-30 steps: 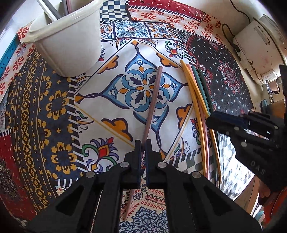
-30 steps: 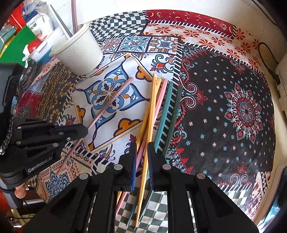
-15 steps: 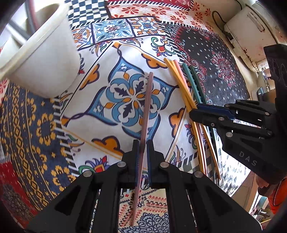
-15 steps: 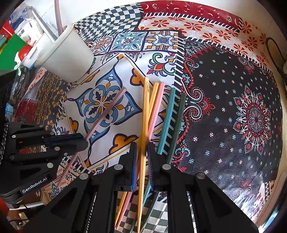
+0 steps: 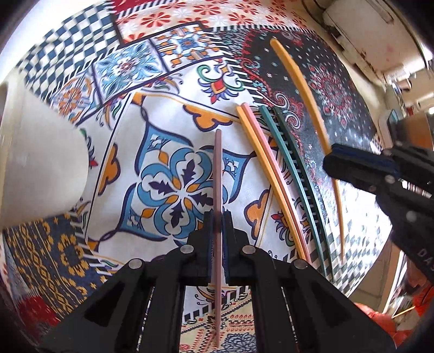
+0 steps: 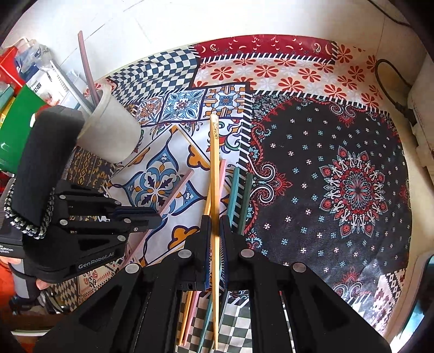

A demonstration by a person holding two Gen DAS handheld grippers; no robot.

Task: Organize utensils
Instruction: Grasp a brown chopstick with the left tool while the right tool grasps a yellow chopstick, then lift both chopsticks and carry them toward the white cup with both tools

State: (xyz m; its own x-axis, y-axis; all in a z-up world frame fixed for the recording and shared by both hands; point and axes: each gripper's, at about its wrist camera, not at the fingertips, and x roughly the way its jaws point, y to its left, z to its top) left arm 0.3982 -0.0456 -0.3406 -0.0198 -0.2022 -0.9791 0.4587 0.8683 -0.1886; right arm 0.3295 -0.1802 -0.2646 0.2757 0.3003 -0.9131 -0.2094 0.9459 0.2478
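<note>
Now L claw (image 5: pixel 217 217) pinches mauve chopstick (image 5: pixel 218 173), R claw (image 6: pixel 215 225) yellow chopstick (image 6: pixel 214 163).

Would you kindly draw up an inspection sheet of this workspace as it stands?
Surface: patterned tablecloth.
Job's things: mauve chopstick in left gripper; yellow chopstick in right gripper; yellow, pink and two green chopsticks lying side by side; white cup already holding sticks.
Clutter: boxes and packets behind the cup.
Grippers: both shut on a chopstick.
Cables: black cord at the far right edge.
Surroundings: white wall; white appliance.
</note>
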